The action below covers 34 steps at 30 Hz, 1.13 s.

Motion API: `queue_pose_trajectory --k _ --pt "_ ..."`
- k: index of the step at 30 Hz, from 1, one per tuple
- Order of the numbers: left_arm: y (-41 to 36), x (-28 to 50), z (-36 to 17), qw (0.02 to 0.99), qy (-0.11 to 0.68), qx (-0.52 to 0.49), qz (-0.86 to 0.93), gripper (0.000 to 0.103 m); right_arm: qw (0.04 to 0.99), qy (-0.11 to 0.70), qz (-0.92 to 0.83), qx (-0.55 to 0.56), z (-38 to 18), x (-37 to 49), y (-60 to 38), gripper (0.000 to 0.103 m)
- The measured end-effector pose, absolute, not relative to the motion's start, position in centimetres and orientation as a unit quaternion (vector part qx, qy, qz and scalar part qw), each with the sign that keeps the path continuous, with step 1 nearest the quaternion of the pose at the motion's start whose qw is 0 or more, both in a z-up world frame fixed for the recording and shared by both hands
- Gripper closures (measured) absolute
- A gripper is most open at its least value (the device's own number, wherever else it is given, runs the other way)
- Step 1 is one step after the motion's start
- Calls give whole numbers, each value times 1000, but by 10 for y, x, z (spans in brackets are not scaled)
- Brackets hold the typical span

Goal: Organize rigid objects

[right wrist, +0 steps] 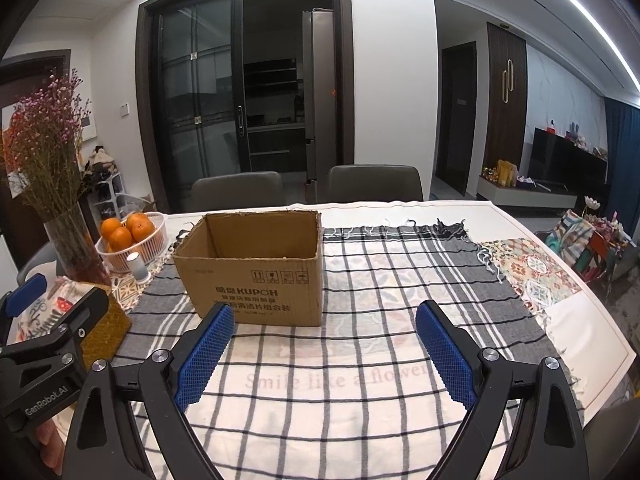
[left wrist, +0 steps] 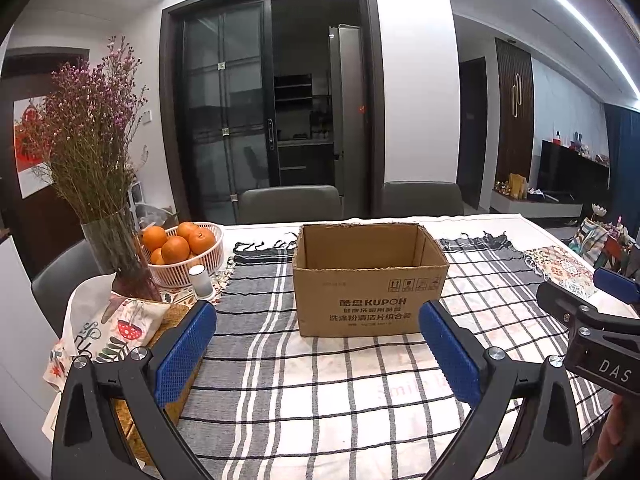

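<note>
An open brown cardboard box (left wrist: pixel 370 278) (right wrist: pixel 252 268) stands upright on the checked cloth (left wrist: pixel 320 380) (right wrist: pixel 360 340), its top flaps gone and its inside showing nothing. My left gripper (left wrist: pixel 318 354) hovers open just in front of the box, blue pads wide apart with nothing between them. My right gripper (right wrist: pixel 324 354) is open too, in front of the box and a little to its right, holding nothing. In each wrist view the other gripper shows at the frame's edge.
A white basket of oranges (left wrist: pixel 186 254) (right wrist: pixel 134 240), a small white cylinder (left wrist: pixel 199 280) (right wrist: pixel 134 266) and a glass vase of dried flowers (left wrist: pixel 116 248) (right wrist: pixel 72 248) stand at the left. A printed cloth bag (left wrist: pixel 120 328) lies near them. Two grey chairs (left wrist: pixel 290 202) sit behind the table.
</note>
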State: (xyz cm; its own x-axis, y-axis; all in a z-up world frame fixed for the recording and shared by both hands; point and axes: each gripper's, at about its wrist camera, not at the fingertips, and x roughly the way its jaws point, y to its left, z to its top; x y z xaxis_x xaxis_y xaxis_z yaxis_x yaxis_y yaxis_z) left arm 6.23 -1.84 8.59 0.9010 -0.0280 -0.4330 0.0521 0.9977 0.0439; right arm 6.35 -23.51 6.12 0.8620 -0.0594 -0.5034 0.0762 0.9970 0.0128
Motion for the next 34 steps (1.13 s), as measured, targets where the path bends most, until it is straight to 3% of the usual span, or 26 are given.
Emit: queue_pose_trajectory --k 34 --pt "-16 60 84 974 225 24 -25 0 964 265 -30 18 58 63 -234 10"
